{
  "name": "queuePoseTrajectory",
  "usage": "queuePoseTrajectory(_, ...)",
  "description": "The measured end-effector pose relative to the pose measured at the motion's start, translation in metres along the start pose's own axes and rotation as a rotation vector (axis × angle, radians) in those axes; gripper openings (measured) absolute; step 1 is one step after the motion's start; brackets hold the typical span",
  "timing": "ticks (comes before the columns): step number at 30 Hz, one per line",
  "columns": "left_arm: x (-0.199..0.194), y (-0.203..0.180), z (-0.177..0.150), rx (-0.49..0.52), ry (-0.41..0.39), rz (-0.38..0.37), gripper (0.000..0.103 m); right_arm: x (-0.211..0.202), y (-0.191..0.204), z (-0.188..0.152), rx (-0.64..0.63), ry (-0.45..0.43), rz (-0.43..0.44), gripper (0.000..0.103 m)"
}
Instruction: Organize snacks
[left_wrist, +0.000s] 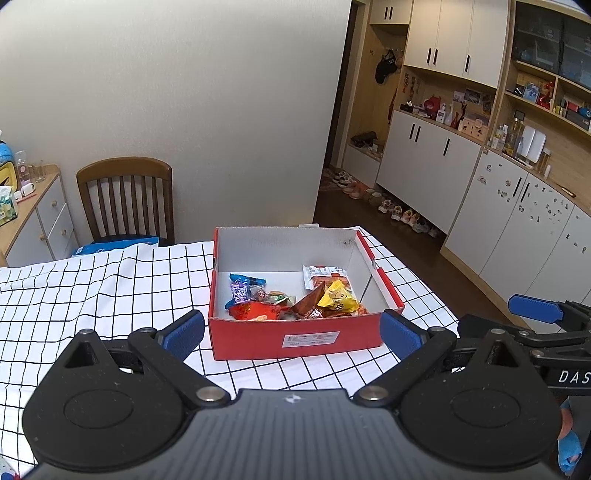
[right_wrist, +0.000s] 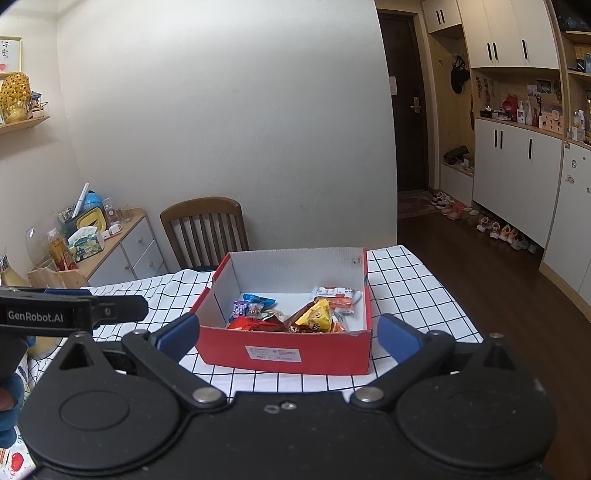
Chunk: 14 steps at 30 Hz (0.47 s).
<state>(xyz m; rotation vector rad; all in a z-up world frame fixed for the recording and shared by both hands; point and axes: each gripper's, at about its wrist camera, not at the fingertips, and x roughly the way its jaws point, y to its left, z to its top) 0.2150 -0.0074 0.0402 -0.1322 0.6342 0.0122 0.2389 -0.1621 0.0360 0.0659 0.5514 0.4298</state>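
Both wrist cams sit low at the near edge of the table (left_wrist: 110, 288), facing the far wall. Left view looks from slightly left, right view from slightly right. Both share the red box (left_wrist: 295, 338) (right_wrist: 288, 350), close, and the chair (left_wrist: 125, 199) (right_wrist: 207, 229).

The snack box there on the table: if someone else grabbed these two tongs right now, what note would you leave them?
Left tongs: open, empty, hovering just short of the red box.
Right tongs: open, empty, also facing the box's near wall.
Snacks: a pile inside the box, including a yellow packet, a blue packet and a red packet.
Done: every snack in view sits in the box; none lies on the checked tablecloth.
Left: apparently little; perhaps tidy the pile.
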Motion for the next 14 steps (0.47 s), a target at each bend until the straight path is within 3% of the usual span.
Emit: queuePoseTrajectory(14, -0.001, 0.0061, -0.0029, -0.015, -0.001, 0.0, 0.102, 0.0013, 0.0043, -0.0039, -0.003, 0.017, -0.004, 0.103)
